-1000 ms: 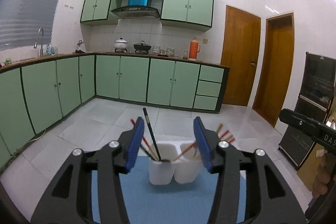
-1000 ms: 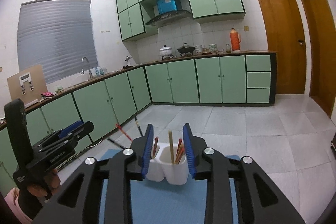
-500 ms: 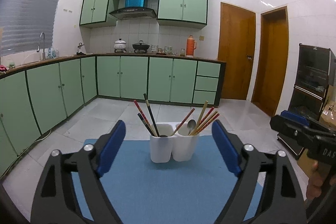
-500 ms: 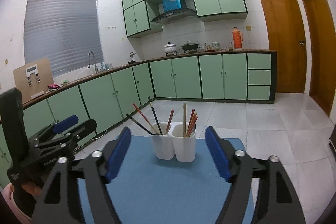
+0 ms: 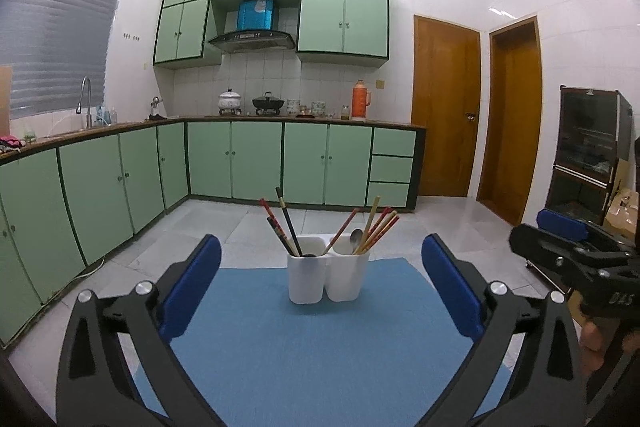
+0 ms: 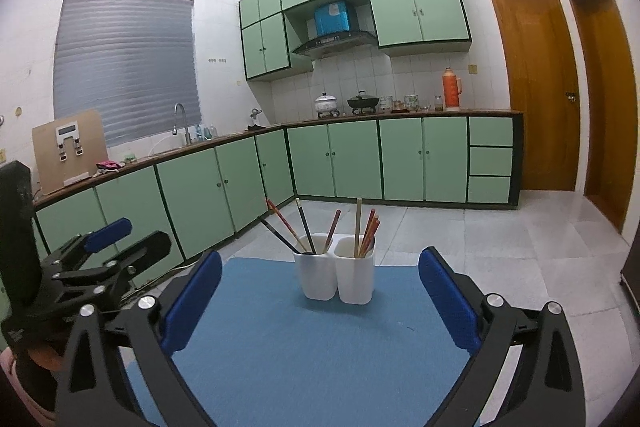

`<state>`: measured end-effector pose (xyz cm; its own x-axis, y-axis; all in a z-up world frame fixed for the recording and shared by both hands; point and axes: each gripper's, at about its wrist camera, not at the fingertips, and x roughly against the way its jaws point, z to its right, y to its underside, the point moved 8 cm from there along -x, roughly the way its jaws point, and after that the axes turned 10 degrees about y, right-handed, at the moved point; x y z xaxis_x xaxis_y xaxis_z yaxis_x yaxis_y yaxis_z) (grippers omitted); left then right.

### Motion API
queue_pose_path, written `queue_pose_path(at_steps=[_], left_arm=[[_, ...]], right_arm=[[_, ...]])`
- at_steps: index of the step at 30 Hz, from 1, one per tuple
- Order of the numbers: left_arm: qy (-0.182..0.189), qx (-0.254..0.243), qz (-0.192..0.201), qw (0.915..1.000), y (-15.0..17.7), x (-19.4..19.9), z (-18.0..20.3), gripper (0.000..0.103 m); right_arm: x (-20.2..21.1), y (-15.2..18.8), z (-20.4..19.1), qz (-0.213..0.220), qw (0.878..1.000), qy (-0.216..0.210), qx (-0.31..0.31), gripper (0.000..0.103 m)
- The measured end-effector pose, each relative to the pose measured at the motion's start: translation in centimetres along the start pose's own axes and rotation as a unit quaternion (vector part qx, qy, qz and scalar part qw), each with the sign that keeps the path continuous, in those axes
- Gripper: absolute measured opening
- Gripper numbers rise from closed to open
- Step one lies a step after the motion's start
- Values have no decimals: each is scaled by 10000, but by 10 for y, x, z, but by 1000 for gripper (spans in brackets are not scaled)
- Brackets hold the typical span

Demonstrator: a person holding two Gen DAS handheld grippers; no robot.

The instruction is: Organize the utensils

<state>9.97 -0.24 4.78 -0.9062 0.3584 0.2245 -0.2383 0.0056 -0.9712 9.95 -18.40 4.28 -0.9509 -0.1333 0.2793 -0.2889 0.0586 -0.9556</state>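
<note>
Spoon (image 5: 355, 238) half-hidden among chopsticks (image 5: 378, 227).

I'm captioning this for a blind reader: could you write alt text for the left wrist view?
A white two-compartment utensil holder with chopsticks and a spoon stands on a blue mat, beyond the left gripper, whose jaws are opening with nothing between them. Green kitchen cabinets lie behind.
</note>
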Motion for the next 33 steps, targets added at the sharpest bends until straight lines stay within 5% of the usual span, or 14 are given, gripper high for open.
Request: queue_pose_path(at_steps=[33], left_arm=[[14, -228, 266, 9994, 0, 48, 28, 97]], right_arm=[[47, 0, -10, 256, 9996, -3, 134, 97]])
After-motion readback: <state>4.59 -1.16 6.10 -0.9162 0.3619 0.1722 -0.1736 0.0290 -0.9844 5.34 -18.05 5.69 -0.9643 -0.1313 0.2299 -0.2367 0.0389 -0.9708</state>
